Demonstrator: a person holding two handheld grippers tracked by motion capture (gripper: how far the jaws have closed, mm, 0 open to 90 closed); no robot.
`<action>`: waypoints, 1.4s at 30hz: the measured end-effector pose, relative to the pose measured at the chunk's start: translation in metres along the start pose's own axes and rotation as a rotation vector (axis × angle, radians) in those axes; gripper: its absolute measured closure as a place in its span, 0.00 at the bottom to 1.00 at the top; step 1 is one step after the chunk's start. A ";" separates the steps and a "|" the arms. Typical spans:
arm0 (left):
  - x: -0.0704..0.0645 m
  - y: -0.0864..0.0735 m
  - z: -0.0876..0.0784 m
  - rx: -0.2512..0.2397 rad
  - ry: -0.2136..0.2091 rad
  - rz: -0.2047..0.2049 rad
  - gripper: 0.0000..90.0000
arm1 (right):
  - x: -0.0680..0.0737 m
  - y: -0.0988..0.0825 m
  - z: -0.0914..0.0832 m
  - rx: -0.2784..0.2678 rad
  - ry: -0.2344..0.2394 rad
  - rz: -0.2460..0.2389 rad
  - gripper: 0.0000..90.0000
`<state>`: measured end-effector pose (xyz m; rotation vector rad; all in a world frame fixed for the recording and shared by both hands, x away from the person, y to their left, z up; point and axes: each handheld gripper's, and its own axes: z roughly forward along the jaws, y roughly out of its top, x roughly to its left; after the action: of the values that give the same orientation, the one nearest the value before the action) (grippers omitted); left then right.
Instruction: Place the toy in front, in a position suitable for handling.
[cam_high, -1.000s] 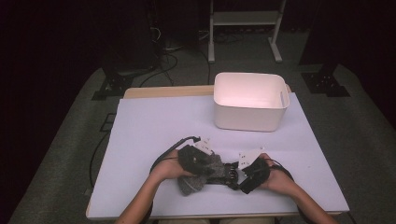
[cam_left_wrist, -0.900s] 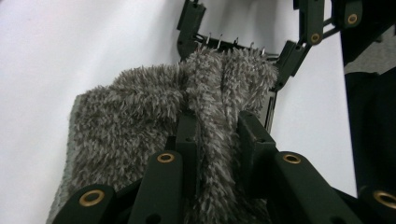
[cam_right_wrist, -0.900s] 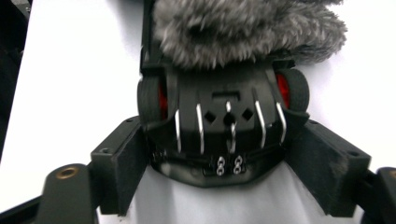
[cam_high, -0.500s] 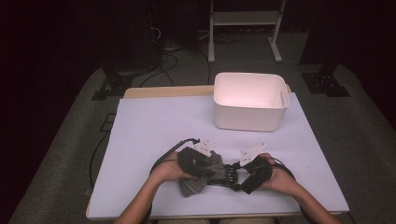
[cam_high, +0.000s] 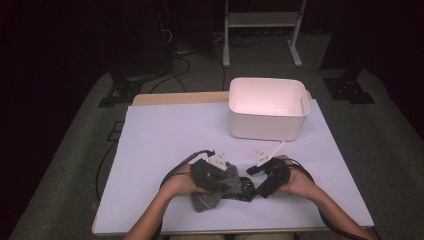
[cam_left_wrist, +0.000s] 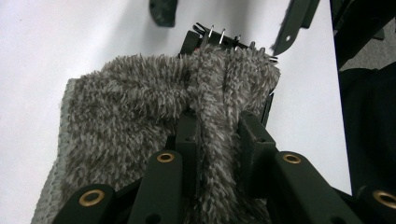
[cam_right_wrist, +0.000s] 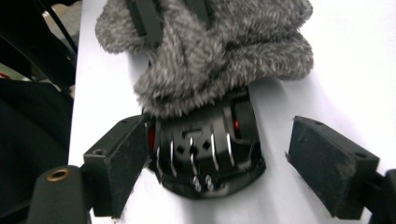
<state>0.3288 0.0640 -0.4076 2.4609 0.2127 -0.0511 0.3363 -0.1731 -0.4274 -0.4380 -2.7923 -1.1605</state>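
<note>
A grey fuzzy cloth (cam_high: 212, 195) lies bunched near the table's front edge. My left gripper (cam_left_wrist: 217, 126) is shut on a fold of the cloth (cam_left_wrist: 140, 107); in the high view this gripper (cam_high: 227, 182) sits over it. A black clip with metal springs (cam_right_wrist: 205, 154) grips the cloth's far end (cam_right_wrist: 210, 51). My right gripper (cam_right_wrist: 224, 158) stands open around the clip. Its left pad sits close against the clip and its right pad stays well apart. In the high view the right gripper (cam_high: 255, 189) faces the left one across the clip (cam_high: 245, 186).
A white plastic bin (cam_high: 267, 122) stands at the back right of the pale table (cam_high: 165, 135). Cables trail from both grippers along the table. A dark floor and a white stand's legs lie beyond the far edge.
My right gripper has lifted slightly and shifted a little by the clip. The left gripper and the cloth have kept still.
</note>
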 end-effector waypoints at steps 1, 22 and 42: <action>0.000 0.000 0.000 0.000 0.001 0.001 0.81 | -0.001 0.001 0.001 0.002 0.010 0.004 0.21; 0.023 0.006 -0.020 -0.049 -0.001 -0.077 0.79 | -0.016 -0.008 0.020 -0.008 0.160 0.162 0.30; 0.015 -0.001 -0.020 -0.077 -0.092 -0.147 0.74 | 0.030 -0.004 0.013 -0.033 -0.071 -0.104 0.29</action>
<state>0.3434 0.0790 -0.3938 2.3561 0.3485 -0.2156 0.3067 -0.1602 -0.4337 -0.3474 -2.8915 -1.2373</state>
